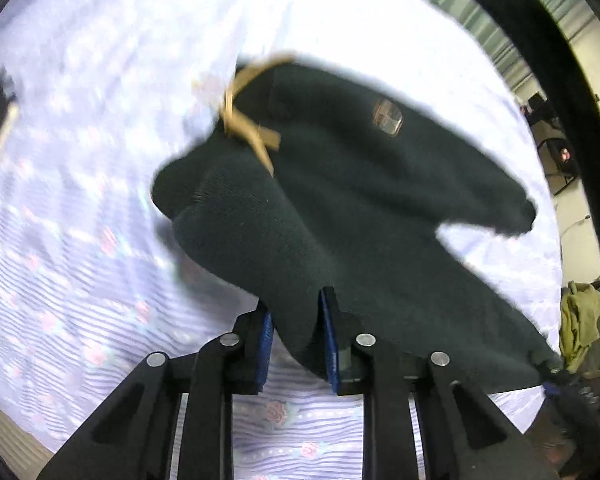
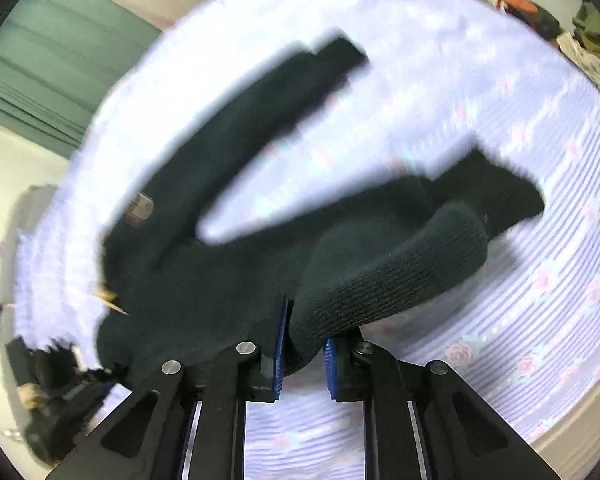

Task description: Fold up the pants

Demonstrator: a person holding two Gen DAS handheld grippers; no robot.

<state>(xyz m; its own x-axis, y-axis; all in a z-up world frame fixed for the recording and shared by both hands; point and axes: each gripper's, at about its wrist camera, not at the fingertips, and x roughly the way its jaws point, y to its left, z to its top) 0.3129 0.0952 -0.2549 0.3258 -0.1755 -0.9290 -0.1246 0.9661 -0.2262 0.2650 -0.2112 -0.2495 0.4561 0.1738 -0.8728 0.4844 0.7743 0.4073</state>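
Dark knitted pants (image 1: 340,200) lie partly lifted over a lavender sheet with pink roses (image 1: 80,208). They have a tan drawstring (image 1: 252,128) at the waist and a small woven patch (image 1: 386,118). My left gripper (image 1: 298,340) is shut on a fold of the pants, with fabric pinched between its blue pads (image 1: 266,336). In the right wrist view the pants (image 2: 228,248) spread into two legs, one running up (image 2: 268,112) and one off to the right (image 2: 500,196). My right gripper (image 2: 306,354) is shut on a thick ribbed fold (image 2: 380,280) of the pants. Both views are blurred.
The flowered sheet (image 2: 540,288) covers a bed that fills both views. An olive cloth (image 1: 580,320) hangs at the right edge of the left wrist view. A green curtain (image 2: 40,72) and pale floor lie beyond the bed's edge. Clutter (image 2: 580,32) sits past the far corner.
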